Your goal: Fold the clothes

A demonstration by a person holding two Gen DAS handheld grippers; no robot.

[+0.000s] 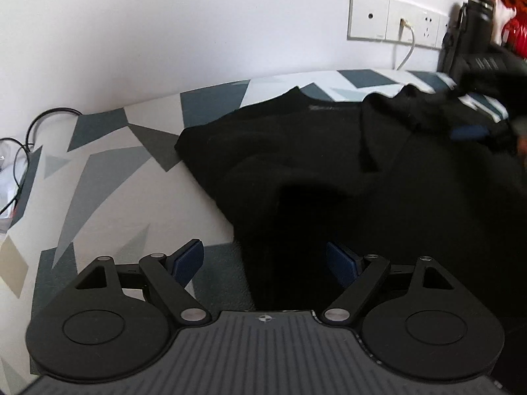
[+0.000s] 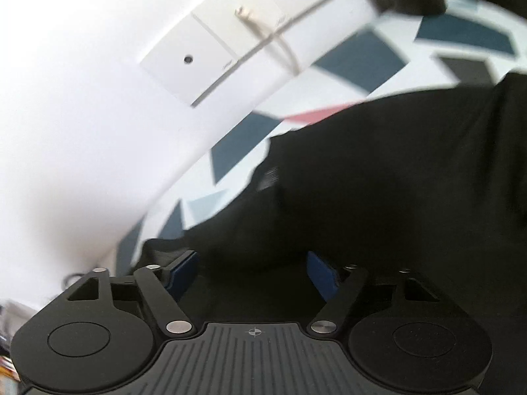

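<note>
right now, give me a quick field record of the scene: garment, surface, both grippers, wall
garment: black garment spread out, rumpled at far edge
surface: geometric-patterned cover in grey, blue, white
left gripper: open, over garment's near edge
right gripper: open, over black cloth, nothing pinched
wall: socket panel with white cable plugged in

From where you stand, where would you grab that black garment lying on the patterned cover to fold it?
Probably the black garment by its left edge, coming from the bare patterned cover: there the hem lies flat and exposed, while the far right side is bunched.
</note>
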